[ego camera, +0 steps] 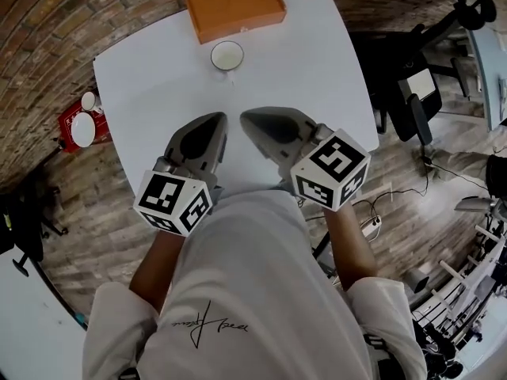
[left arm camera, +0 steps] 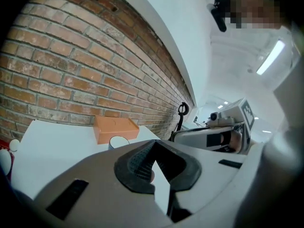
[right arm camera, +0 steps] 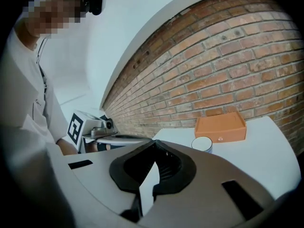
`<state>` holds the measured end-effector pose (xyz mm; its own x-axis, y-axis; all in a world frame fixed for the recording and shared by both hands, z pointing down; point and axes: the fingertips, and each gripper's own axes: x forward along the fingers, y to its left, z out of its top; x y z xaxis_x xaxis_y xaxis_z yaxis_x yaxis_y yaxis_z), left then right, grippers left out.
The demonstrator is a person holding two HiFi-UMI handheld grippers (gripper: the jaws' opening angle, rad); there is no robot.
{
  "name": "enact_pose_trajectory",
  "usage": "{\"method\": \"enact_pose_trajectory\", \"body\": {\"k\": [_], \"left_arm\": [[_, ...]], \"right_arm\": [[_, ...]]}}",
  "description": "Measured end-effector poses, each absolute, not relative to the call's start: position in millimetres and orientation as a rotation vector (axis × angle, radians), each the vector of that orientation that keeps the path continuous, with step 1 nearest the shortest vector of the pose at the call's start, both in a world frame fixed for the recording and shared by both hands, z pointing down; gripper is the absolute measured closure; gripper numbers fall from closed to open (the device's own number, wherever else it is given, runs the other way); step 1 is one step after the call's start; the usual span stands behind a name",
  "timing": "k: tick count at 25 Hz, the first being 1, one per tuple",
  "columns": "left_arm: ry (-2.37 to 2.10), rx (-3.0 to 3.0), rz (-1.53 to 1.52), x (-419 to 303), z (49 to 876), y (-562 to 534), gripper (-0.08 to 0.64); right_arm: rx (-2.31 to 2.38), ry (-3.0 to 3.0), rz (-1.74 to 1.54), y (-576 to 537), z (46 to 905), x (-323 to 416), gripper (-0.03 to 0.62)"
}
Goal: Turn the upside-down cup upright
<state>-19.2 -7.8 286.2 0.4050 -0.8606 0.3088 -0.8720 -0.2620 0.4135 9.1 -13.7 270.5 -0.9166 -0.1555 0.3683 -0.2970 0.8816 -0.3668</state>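
Head view shows the cup (ego camera: 227, 55) only as a round top, upper centre; gripper views reveal its vertical side. Left gripper (ego camera: 219, 119) and right gripper (ego camera: 245, 118): jaws together, empty.

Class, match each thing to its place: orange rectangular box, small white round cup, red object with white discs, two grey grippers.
Things: 1 orange rectangular box; 2 small white round cup; 3 red object with white discs; 4 left gripper and right gripper.
Places: A off the white table, to its left; B above the table's near edge, jaws together; C at the table's far edge; D just in front of the box.
Pairs: 1-C, 2-D, 3-A, 4-B.
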Motion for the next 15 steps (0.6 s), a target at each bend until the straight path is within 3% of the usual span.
{"method": "enact_pose_trajectory", "body": {"k": [15], "left_arm": [[-1.564, 2.211, -0.117, -17.4, 221.6, 27.1, 0.551]], "right_arm": [[0.716, -2.776, 0.465, 20.7, 216.0, 23.5, 0.572]]}}
